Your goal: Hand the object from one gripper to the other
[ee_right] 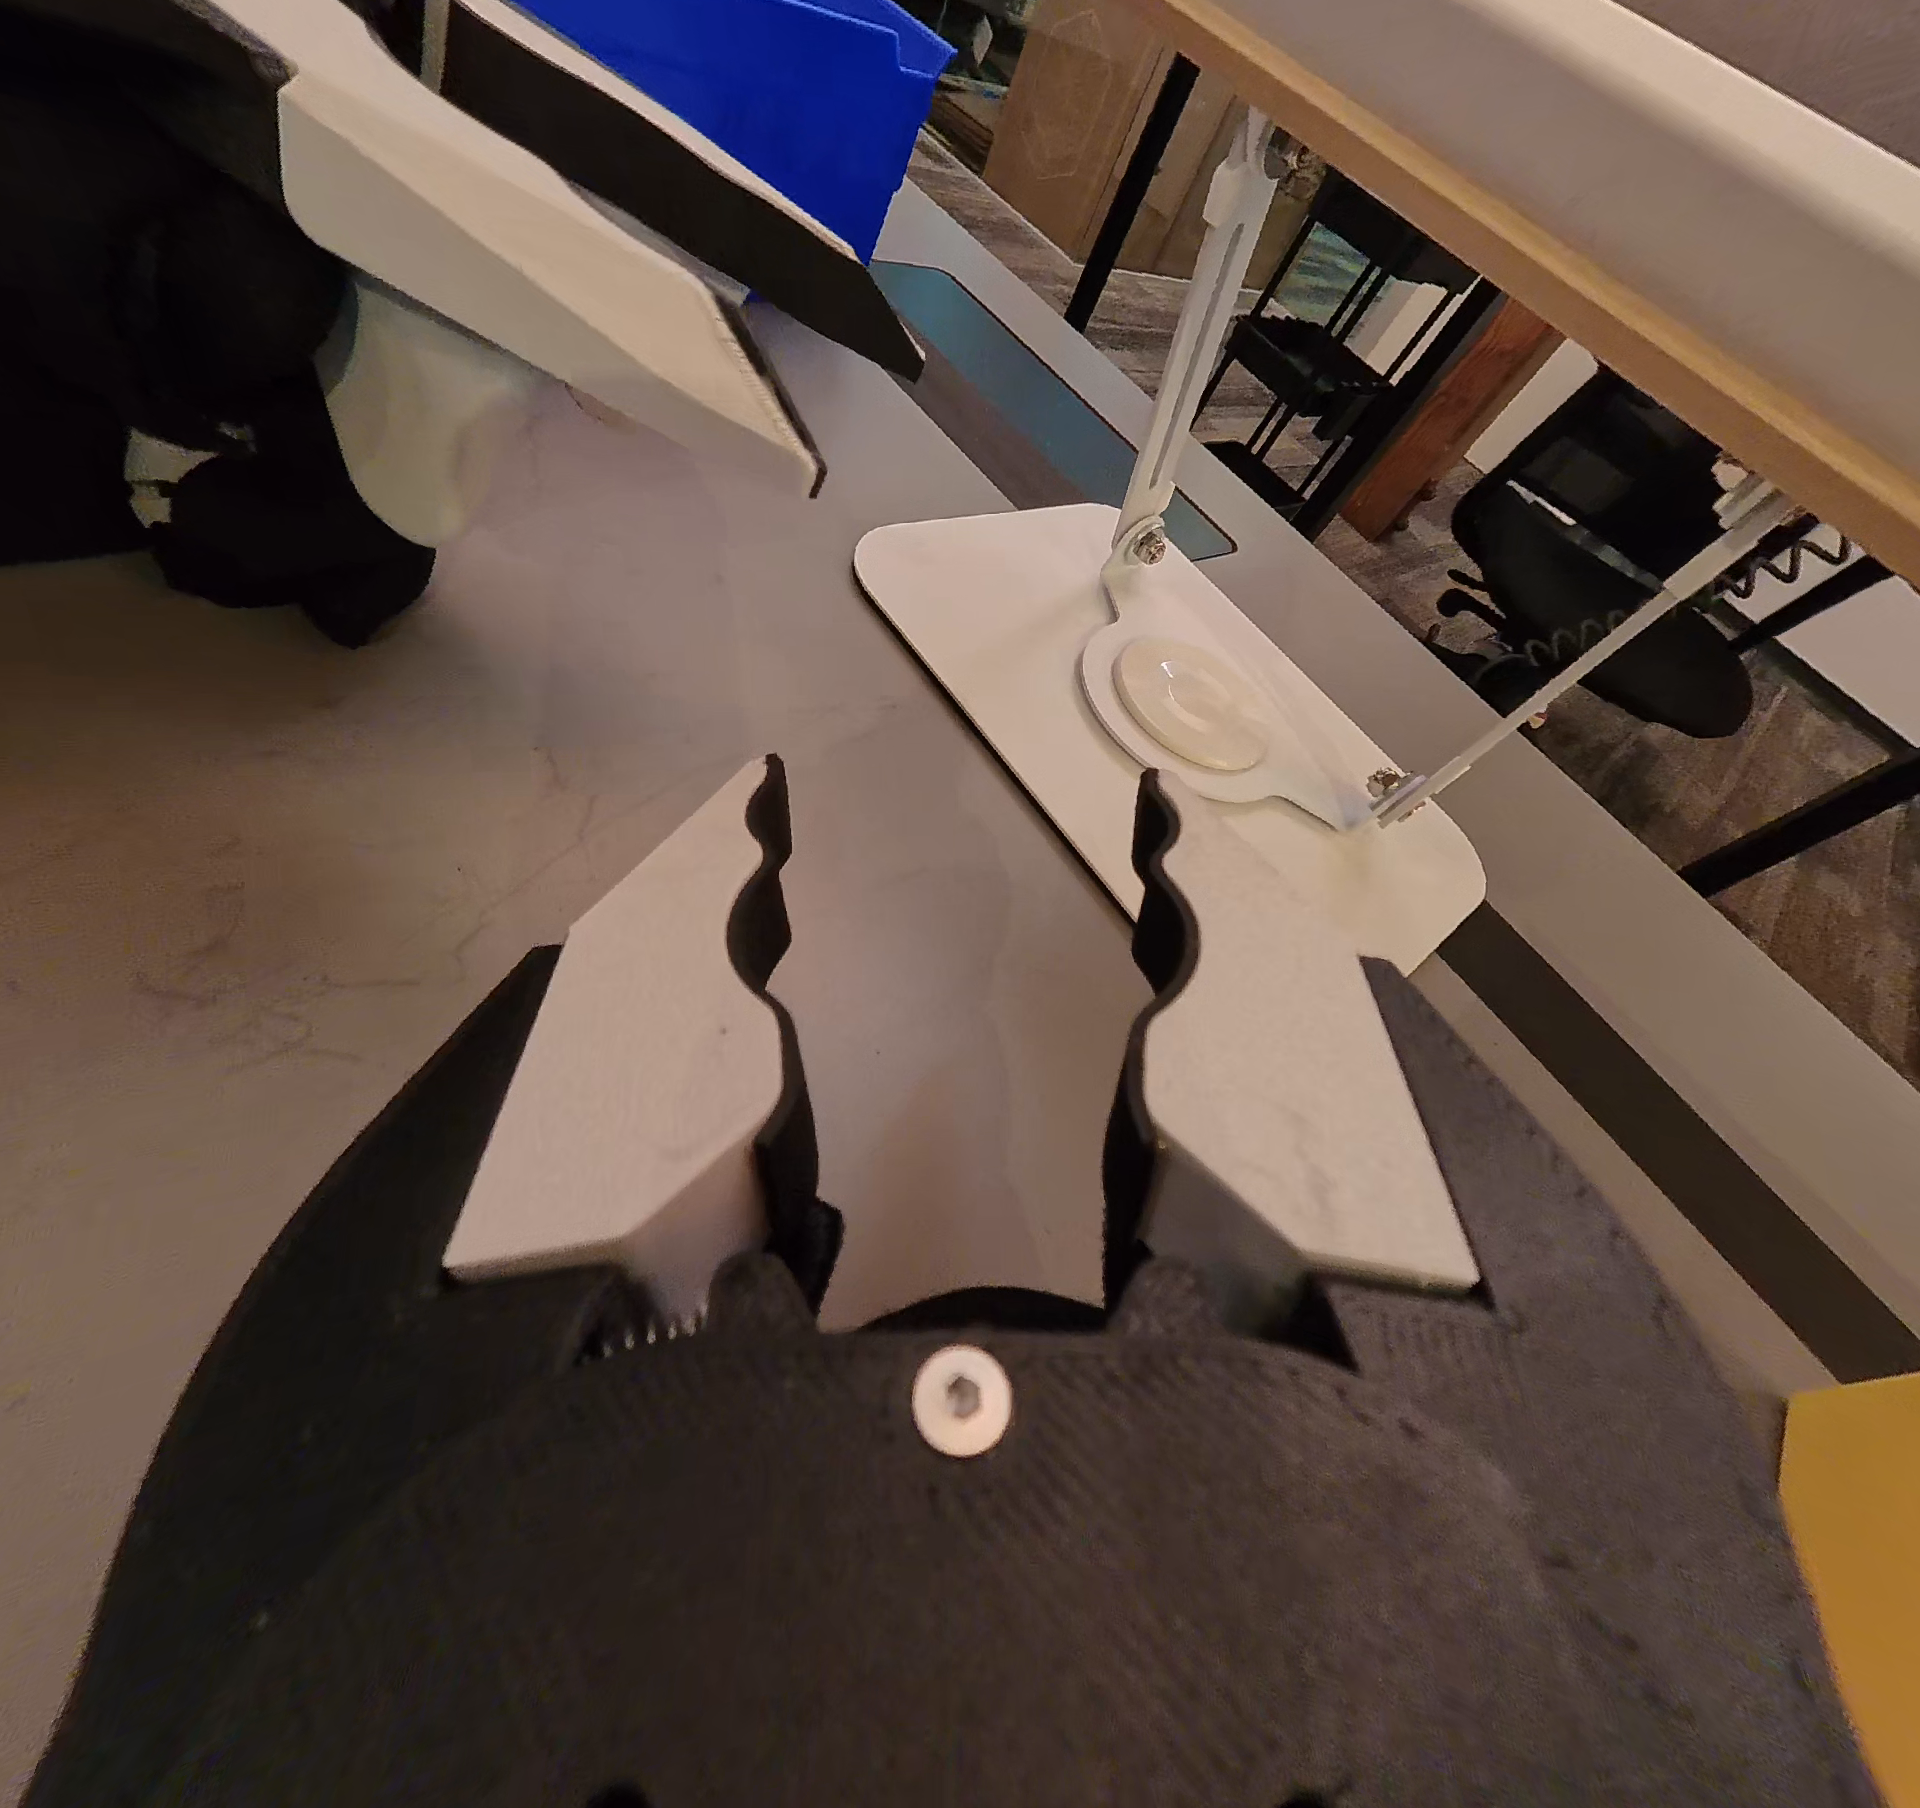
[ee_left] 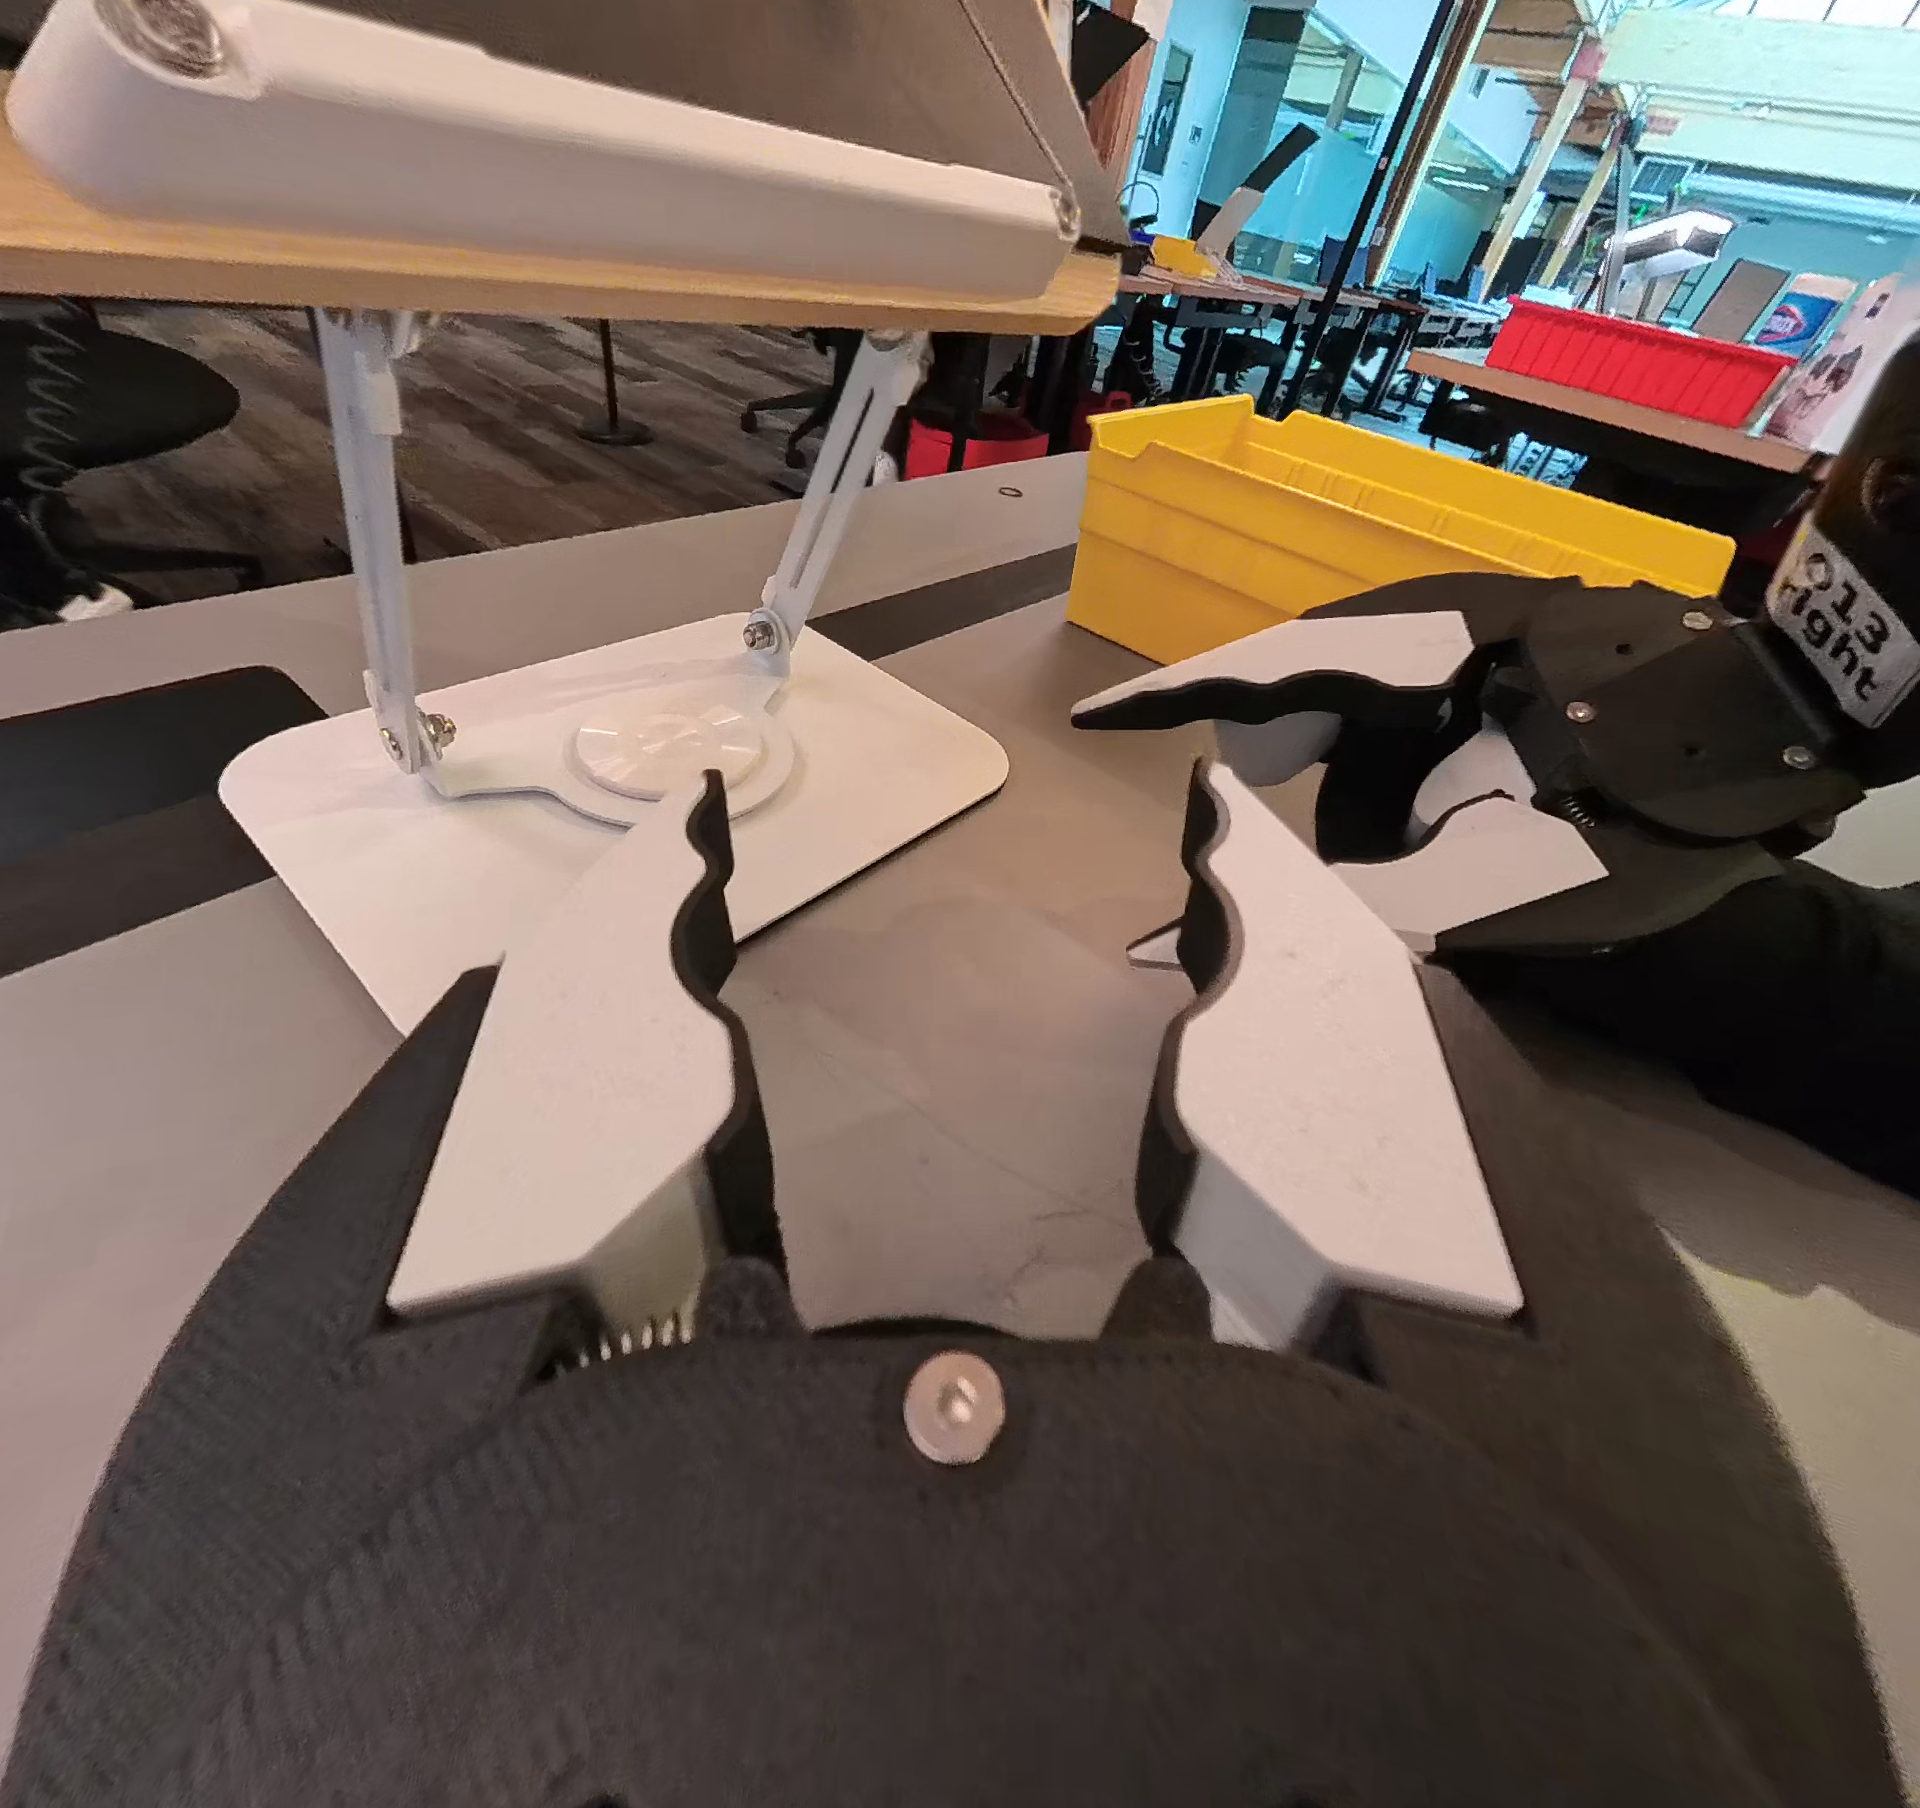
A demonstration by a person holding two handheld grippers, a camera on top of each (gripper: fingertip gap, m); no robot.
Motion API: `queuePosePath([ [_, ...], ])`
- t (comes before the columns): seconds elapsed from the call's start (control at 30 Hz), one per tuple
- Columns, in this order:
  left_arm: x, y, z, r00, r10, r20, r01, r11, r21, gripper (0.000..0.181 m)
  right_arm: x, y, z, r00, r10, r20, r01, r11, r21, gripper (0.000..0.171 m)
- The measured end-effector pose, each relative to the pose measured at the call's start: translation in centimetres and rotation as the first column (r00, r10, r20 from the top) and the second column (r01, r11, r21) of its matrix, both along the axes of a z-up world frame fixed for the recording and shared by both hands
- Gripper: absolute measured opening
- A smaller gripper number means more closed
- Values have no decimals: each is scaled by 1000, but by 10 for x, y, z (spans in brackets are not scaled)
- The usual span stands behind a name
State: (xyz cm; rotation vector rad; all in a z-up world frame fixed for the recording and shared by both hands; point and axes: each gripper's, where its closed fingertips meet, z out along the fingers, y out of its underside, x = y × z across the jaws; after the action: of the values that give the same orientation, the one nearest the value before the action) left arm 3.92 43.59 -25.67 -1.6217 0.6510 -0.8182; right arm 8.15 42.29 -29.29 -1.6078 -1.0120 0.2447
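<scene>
My left gripper (ee_left: pixel 956 782) is open and empty, just above the grey table (ee_left: pixel 935 1083), with white fingers (ee_left: pixel 582 1052) and black wavy pads. My right gripper (ee_left: pixel 1107 833) comes in from the right, turned on its side, open and empty, its tips close to my left gripper's right finger. In the right wrist view my right gripper (ee_right: pixel 958 773) is open with nothing between its fingers. The left gripper (ee_right: pixel 862 423) shows at the upper left, also open. No loose object shows in either view.
A white stand with a flat base plate (ee_left: pixel 499 854) stands just ahead and carries a wooden board overhead (ee_left: pixel 520 272); it also shows in the right wrist view (ee_right: pixel 1018 605). A yellow bin (ee_left: pixel 1351 532) stands at the back right. A blue bin (ee_right: pixel 790 75) stands behind the left gripper.
</scene>
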Motion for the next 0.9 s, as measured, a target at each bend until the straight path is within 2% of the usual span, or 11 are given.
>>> queuePosePath([
  [0.23,-5,-13,28,999,37,-32,-33,991,129,80,1,1,1,1000,0,-14,-1,1000,-7,65],
  [0.33,-17,-21,57,997,73,-31,-66,980,189,79,1,1,1,1000,1,-18,-1,1000,-8,65],
  [0.5,-75,-32,95,952,261,-160,-199,926,322,69,1,1,2,1000,1,-21,-2,1000,-10,65],
  [0.67,-188,-29,110,805,496,-324,-385,854,351,57,1,1,2,1000,2,-22,-2,1000,-11,65],
  [0.77,-274,-25,98,631,604,-487,-508,796,329,48,1,1,1,1000,2,-20,-2,1000,-11,65],
  [0.8,-299,-24,91,577,607,-546,-530,787,315,47,1,1,1,1000,2,-20,-2,1000,-11,65],
  [0.87,-329,-28,67,535,512,-672,-536,820,199,39,1,1,1,1000,2,-20,-2,1000,-12,65],
  [0.9,-346,-28,58,493,484,-723,-557,814,166,34,1,1,1,1000,3,-19,-3,1000,-12,65],
])
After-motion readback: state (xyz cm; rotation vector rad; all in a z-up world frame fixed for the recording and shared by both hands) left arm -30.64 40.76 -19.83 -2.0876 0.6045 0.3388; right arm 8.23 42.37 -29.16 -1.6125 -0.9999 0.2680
